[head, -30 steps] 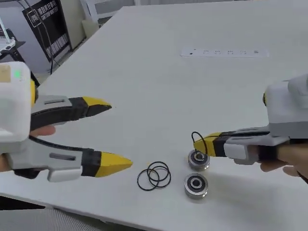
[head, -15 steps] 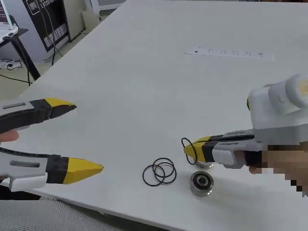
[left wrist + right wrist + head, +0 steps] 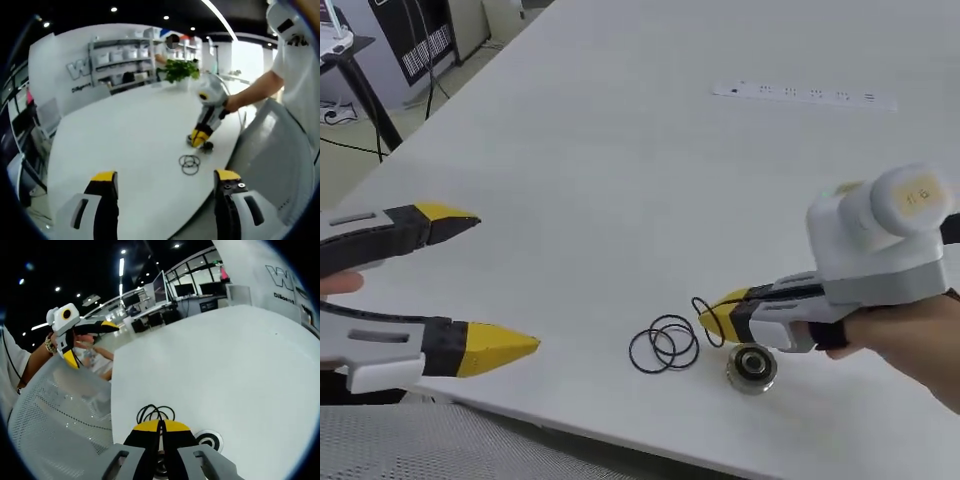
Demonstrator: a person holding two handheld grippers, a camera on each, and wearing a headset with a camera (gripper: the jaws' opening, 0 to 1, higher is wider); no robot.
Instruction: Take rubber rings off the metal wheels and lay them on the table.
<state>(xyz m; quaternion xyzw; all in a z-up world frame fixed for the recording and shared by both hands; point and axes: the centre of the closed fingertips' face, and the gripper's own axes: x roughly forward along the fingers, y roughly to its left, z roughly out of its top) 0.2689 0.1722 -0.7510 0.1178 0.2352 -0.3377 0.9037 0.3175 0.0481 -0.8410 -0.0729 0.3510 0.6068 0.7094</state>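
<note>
R gripper (image 3: 715, 316): jaws clenched, pinching one ring (image 3: 701, 322). It's a thin black loop sticking out at the tip, just above the table (image 3: 620, 150). R gripper view: yellow tips pressed tight together.

In head view the R tips sit between the ring pile (image 3: 665, 346) and the wheel (image 3: 752, 366). Wheel lies flat on table near front edge, just below the R jaws. Can't tell if it touches them.

Ring pile = a few black loops overlapping, flat on table, just left of R tips. Held ring is close to the pile, contact unclear.

L gripper (image 3: 480, 283): released, jaws wide apart. Hovers over the table's left front edge, well apart from pile and wheel. L gripper view: pile lies ahead between its open jaws. R gripper (image 3: 199, 139) is just beyond, w/ wheel (image 3: 206, 146) beside its tip.

Power strip (image 3: 805, 95) on far side of table, well away from everything.
</note>
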